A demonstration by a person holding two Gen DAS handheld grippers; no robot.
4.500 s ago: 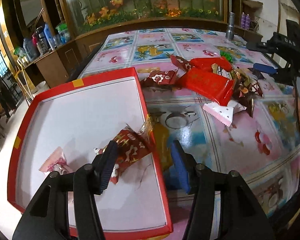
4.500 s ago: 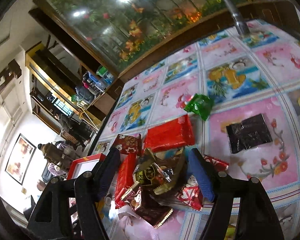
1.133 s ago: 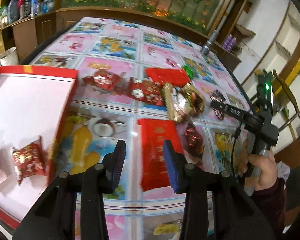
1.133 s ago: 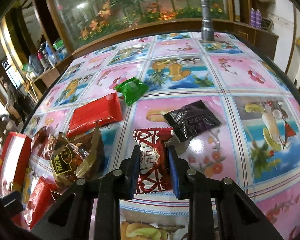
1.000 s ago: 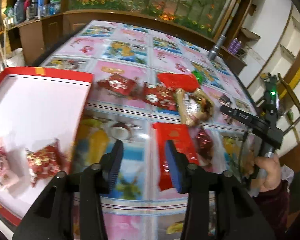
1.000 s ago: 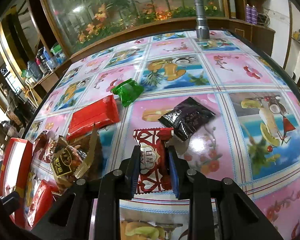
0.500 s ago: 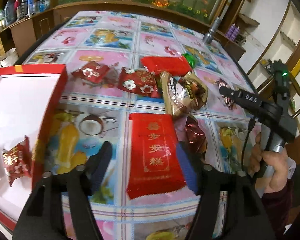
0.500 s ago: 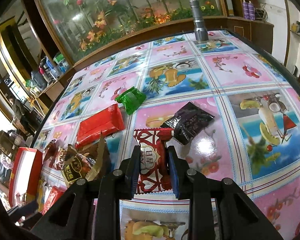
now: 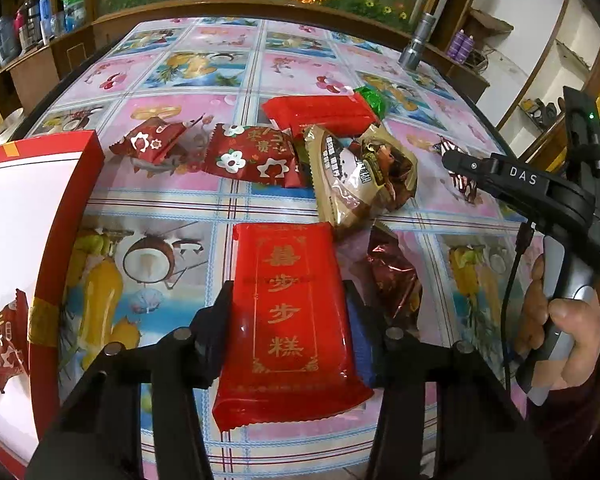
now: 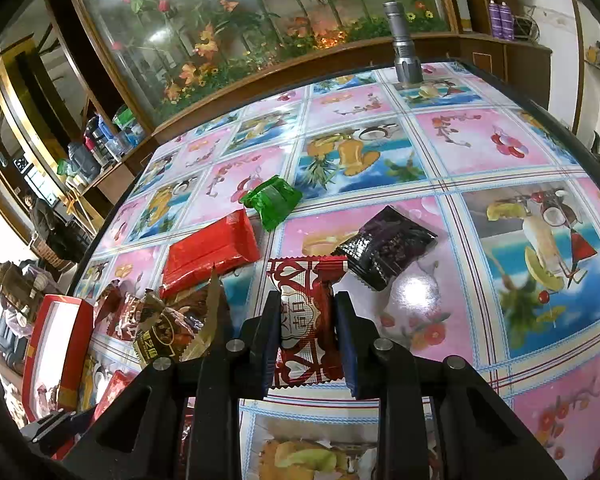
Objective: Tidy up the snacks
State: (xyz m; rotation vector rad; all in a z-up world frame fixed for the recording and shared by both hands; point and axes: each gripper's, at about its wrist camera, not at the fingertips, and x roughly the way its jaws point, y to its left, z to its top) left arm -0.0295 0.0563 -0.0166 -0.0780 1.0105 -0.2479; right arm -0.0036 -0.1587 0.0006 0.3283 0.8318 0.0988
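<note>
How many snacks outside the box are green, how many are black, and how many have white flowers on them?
Green packets: 1
Black packets: 1
White-flower packets: 2
Total: 4

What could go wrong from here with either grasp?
The left hand-held gripper straddles only the near part of the large red packet; if lifted, it may sag or slip. The right hand-held gripper pinches the heart-print packet, whose far edge touches the black packet and could drag it.
</note>
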